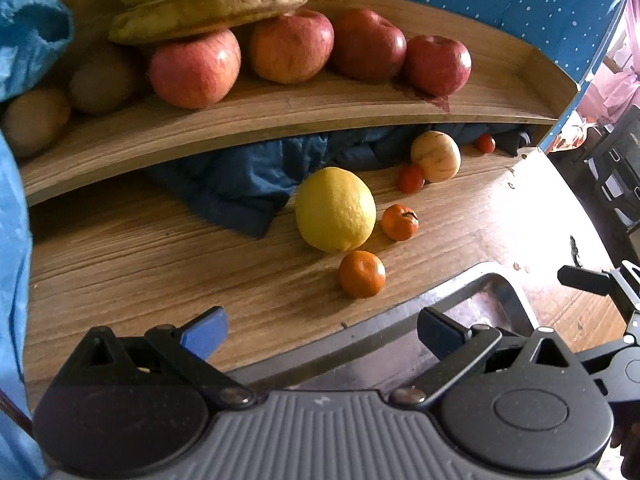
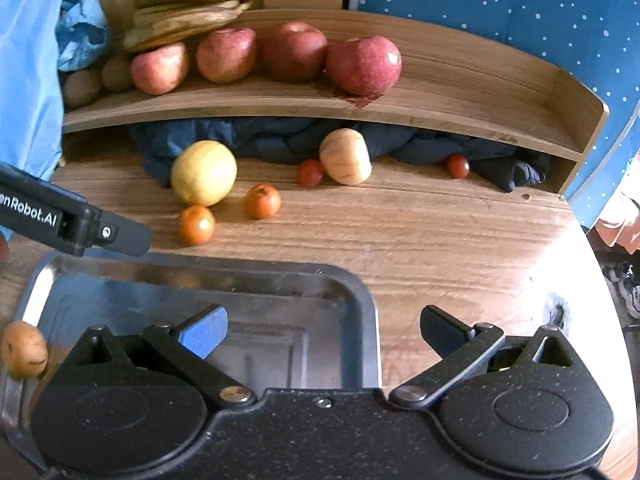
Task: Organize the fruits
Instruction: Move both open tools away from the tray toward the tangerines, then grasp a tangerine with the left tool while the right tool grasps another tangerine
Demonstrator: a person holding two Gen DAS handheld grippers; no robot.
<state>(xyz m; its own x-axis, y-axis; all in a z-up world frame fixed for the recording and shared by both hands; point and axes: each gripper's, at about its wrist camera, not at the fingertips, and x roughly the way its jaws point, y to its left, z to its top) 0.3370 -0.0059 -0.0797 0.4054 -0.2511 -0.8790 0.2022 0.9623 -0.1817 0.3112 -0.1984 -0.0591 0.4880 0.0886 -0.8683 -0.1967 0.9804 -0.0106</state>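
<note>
— Left wrist view: how do the left tongs stand?

— Spread wide with nothing between them, over the near edge of the wooden desk and the rim of the metal tray.

— And the fruit ahead of them?

— Straight beyond the tips lies an orange mandarin, with the big lemon just behind it. A second mandarin sits right beside the lemon, on its right. Farther off to the right, a pale striped fruit touches a cherry tomato, and another cherry tomato lies well apart, near the dark blue cloth under the shelf.

— What is on the shelf?

— Four red apples in a row, bananas stacked up at the left, and brown kiwis beside them.

— And the right wrist view?

— The right tongs are also parted wide and hold nothing. They hang over the tray, whose floor looks bare. A small yellowish-brown fruit shows at the tray's left rim, to the left of the blue finger. Far left, a dark arm of the other tool reaches over the tray's far corner.
</note>
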